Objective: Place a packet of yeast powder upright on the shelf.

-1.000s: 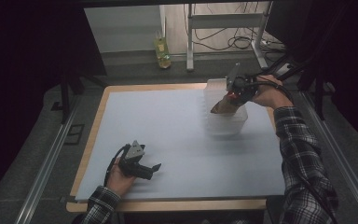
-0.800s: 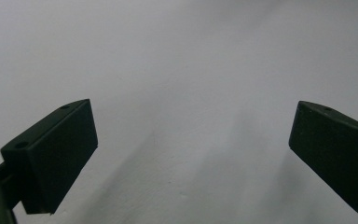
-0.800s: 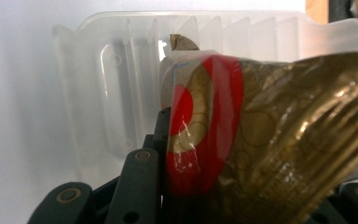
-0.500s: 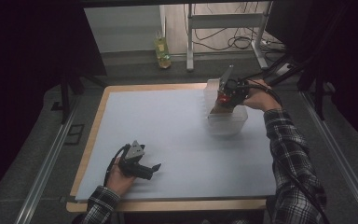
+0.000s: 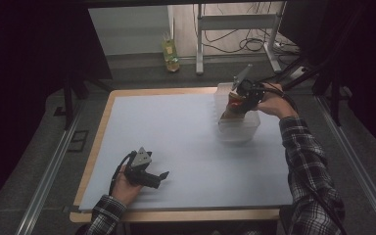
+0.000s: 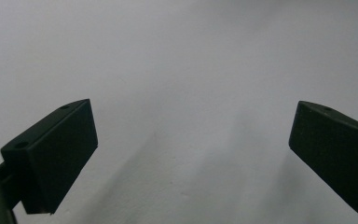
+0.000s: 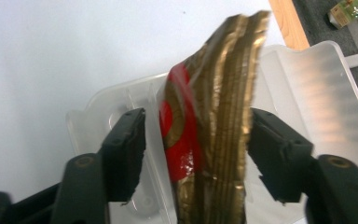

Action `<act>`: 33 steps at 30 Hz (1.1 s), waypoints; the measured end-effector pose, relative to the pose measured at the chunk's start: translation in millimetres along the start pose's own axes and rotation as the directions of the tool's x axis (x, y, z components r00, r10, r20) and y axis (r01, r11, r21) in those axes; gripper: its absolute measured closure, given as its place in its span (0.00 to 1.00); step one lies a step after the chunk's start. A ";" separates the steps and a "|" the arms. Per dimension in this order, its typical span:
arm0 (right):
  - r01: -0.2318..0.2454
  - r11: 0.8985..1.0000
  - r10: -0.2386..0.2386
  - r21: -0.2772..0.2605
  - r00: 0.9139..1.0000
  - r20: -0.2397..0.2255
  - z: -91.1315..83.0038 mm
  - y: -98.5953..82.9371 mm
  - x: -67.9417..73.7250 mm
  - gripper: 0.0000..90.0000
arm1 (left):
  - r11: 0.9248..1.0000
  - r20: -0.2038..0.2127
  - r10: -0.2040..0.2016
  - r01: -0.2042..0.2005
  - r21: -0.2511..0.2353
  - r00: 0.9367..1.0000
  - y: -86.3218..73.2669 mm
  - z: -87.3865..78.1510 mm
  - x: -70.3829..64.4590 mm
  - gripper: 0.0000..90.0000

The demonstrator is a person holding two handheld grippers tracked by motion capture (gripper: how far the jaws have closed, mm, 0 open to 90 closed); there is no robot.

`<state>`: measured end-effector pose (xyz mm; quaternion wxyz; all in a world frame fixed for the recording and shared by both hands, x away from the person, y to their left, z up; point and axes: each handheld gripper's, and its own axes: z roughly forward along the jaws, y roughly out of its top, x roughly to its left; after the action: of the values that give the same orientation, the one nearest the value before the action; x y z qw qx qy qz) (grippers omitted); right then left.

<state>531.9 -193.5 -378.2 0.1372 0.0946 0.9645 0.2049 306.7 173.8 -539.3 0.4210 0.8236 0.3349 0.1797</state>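
Two jaws of the right gripper (image 7: 198, 140) flank the gold packet (image 7: 209, 130).

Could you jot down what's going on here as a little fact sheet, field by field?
Surface: pale sheet over a wooden table
Right hand-held gripper: jaws either side of a gold and red foil packet, over a clear plastic container
Container: lid open, far right part of the sheet
Left hand-held gripper: jaws wide apart, holding nothing, low over the sheet near the front edge
Beyond the table: yellow-green bottle on the floor
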 end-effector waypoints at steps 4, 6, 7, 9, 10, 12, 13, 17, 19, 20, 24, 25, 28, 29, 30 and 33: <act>-0.025 0.999 0.025 -0.021 1.000 -0.001 -2.4 -1.0 -0.7 0.33 | 1.000 -0.004 0.003 -0.003 0.000 1.000 -0.1 0.0 0.1 0.01; -0.038 0.998 0.037 -0.042 0.999 -0.005 -3.9 -1.2 -0.6 0.30 | 1.000 -0.006 0.005 -0.005 -0.002 1.000 0.0 0.0 -0.1 0.01; -0.045 0.998 0.045 -0.050 0.999 -0.003 -4.4 -1.1 -0.6 0.28 | 1.000 -0.007 0.005 -0.005 -0.002 1.000 0.0 0.0 -0.1 0.01; -0.056 0.997 0.056 -0.057 0.998 -0.006 -5.6 -0.8 0.2 0.26 | 1.000 -0.009 0.005 -0.005 -0.004 1.000 0.0 -0.2 0.0 0.01; -0.061 0.996 0.060 -0.064 0.998 -0.008 -6.1 -0.6 0.5 0.25 | 1.000 -0.010 0.005 -0.005 -0.005 1.000 0.0 -0.3 0.1 0.01; -0.072 0.994 0.072 -0.077 0.997 -0.009 -7.7 0.0 1.3 0.25 | 1.000 -0.012 0.004 -0.004 -0.008 1.000 0.0 -0.5 0.3 0.01; -0.074 0.994 0.074 -0.083 0.997 -0.011 -8.3 0.1 1.4 0.24 | 1.000 -0.013 0.002 -0.002 -0.008 1.000 -0.1 -0.7 0.3 0.01; -0.084 0.990 0.083 -0.117 0.996 -0.009 -11.2 1.8 2.8 0.21 | 1.000 -0.020 0.000 0.000 -0.014 1.000 0.0 -1.7 1.0 0.01; -0.094 0.988 0.095 -0.124 0.996 0.000 -12.6 2.5 4.2 0.18 | 1.000 -0.022 -0.002 0.002 -0.017 1.000 0.0 -1.9 1.4 0.01; -0.099 0.987 0.101 -0.128 0.995 0.008 -13.4 3.2 4.9 0.18 | 1.000 -0.022 -0.003 0.002 -0.018 1.000 -0.1 -2.0 1.5 0.01; -0.122 0.980 0.126 -0.157 0.992 0.020 -18.0 4.6 6.8 0.16 | 1.000 -0.023 -0.001 0.001 -0.015 1.000 -0.1 -1.9 1.3 0.01; -0.123 0.979 0.128 -0.164 0.992 0.021 -18.8 4.7 7.0 0.16 | 1.000 -0.023 0.000 0.000 -0.015 1.000 -0.1 -1.9 1.2 0.01; -0.129 0.975 0.135 -0.180 0.991 0.023 -22.0 5.2 8.4 0.15 | 1.000 -0.023 -0.001 0.001 -0.015 1.000 -0.2 -1.9 1.4 0.00; -0.129 0.974 0.136 -0.183 0.990 0.024 -22.9 5.2 8.9 0.15 | 1.000 -0.024 -0.003 0.002 -0.017 1.000 -0.1 -2.1 1.5 0.00; -0.135 0.972 0.142 -0.194 0.990 0.023 -24.5 5.2 9.6 0.15 | 1.000 -0.024 -0.004 0.004 -0.018 1.000 -0.1 -2.3 1.6 0.00; -0.154 0.964 0.161 -0.215 0.987 0.018 -27.7 5.4 11.6 0.13 | 1.000 -0.027 -0.004 0.003 -0.021 1.000 0.0 -2.8 1.8 0.00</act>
<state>513.2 -196.1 -354.2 0.1466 0.1594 0.9239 0.3155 306.4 176.7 -537.7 0.4254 0.8160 0.3401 0.1937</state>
